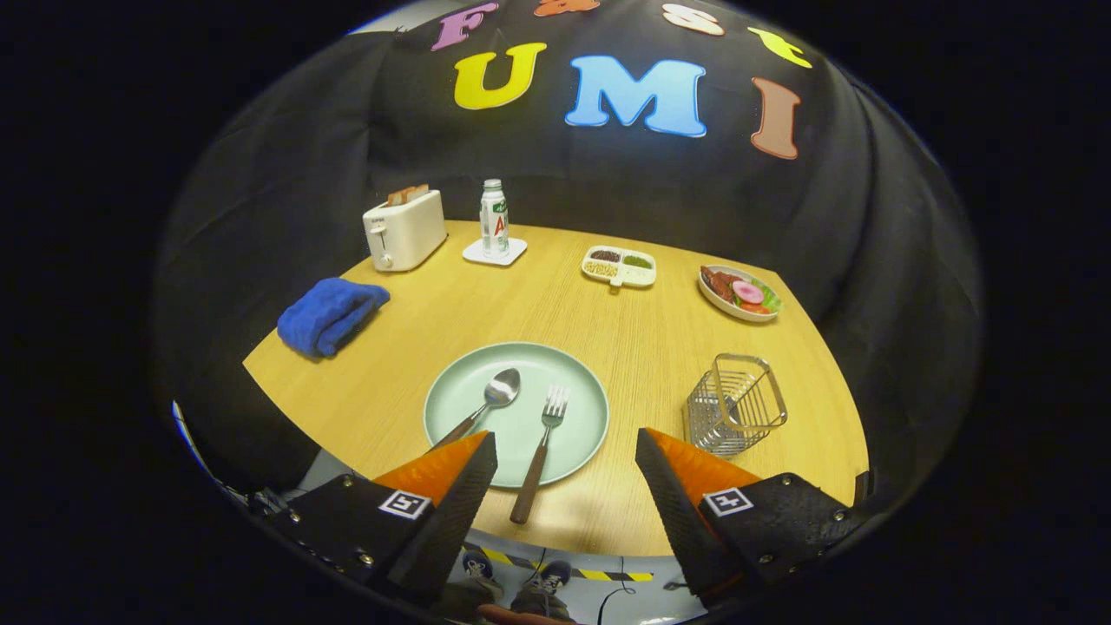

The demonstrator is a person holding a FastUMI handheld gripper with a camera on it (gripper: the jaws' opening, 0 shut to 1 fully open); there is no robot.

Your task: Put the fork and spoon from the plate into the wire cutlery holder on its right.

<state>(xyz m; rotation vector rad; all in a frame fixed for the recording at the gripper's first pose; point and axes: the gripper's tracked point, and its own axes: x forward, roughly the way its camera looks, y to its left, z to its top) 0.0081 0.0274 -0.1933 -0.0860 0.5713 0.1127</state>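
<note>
A pale green plate (573,434) lies on the wooden table just ahead of my fingers. On it rest a spoon (496,392) on the left and a fork (545,438) on the right, both with brown handles pointing toward me; the fork's handle overhangs the plate's near rim. The wire cutlery holder (736,415) stands to the right of the plate, upright, nothing in it. My gripper (566,447) hovers above the table's near edge, open wide, with nothing between its fingers. The left finger (451,486) covers the end of the spoon's handle.
A folded blue cloth (331,314) lies left of the plate. Along the back stand a white toaster (404,230), a bottle on a coaster (494,221), a divided dish (619,266) and a plate of food (739,293). The table's near edge runs under my fingers, with shoes on the floor below.
</note>
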